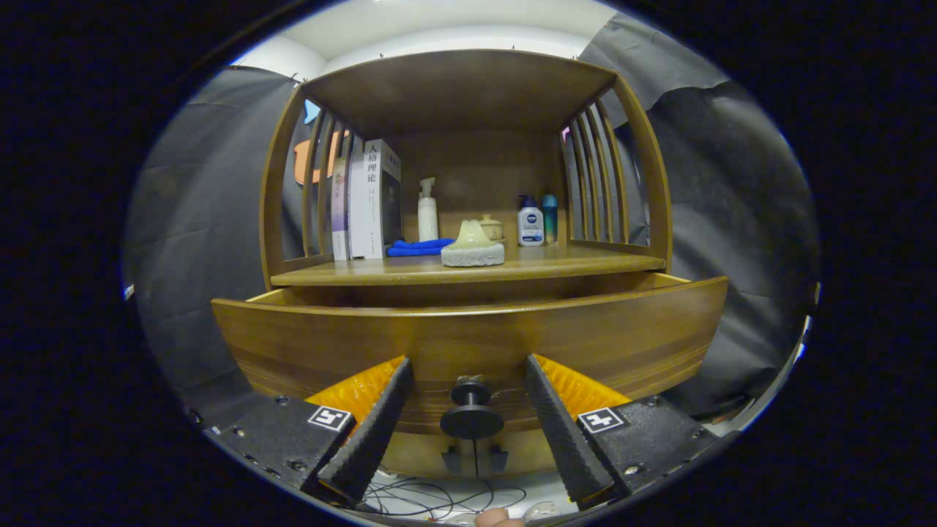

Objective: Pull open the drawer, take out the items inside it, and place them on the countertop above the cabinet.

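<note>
Below the shelf, the gripper (468, 388) waits released, fingers straddling the drawer (468, 333) knob (471, 410) without touching. Clear it, then reach over the front panel.

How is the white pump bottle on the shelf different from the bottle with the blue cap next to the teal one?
The white pump bottle is tall, slim and plain white, with a pump head; the blue-capped bottle is shorter and squatter, with a dark label. The pump bottle stands behind the blue cloth near the books; the blue-capped bottle stands beside the teal bottle by the far slats. Both stand upright on the shelf, beyond the open gripper flanking the drawer knob.
</note>
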A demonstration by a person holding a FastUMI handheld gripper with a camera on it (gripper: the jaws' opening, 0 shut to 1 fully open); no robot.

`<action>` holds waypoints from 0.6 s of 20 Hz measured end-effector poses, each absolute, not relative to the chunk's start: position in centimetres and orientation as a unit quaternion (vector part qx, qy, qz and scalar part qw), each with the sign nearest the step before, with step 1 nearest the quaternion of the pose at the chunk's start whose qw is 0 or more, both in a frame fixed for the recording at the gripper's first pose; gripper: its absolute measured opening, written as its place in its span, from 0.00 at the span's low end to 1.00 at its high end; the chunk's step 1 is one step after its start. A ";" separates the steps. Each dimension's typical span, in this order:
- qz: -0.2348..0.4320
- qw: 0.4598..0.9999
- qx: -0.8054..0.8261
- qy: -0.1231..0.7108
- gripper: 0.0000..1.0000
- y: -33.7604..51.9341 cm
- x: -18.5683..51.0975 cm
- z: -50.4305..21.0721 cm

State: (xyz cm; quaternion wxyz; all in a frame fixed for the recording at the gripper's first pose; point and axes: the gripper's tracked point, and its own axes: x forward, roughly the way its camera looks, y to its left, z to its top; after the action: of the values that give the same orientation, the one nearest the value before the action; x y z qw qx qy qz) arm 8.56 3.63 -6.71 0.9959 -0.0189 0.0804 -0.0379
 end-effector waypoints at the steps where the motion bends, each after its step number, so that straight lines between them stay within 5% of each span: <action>1: -0.039 0.996 -0.017 0.082 0.98 3.7 8.8 -6.7; 12: -0.041 0.995 -0.014 0.088 0.98 3.9 12.4 -6.5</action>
State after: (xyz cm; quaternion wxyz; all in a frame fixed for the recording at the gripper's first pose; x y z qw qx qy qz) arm 12.36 3.89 -6.49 0.9952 -0.0142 0.0877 -0.0414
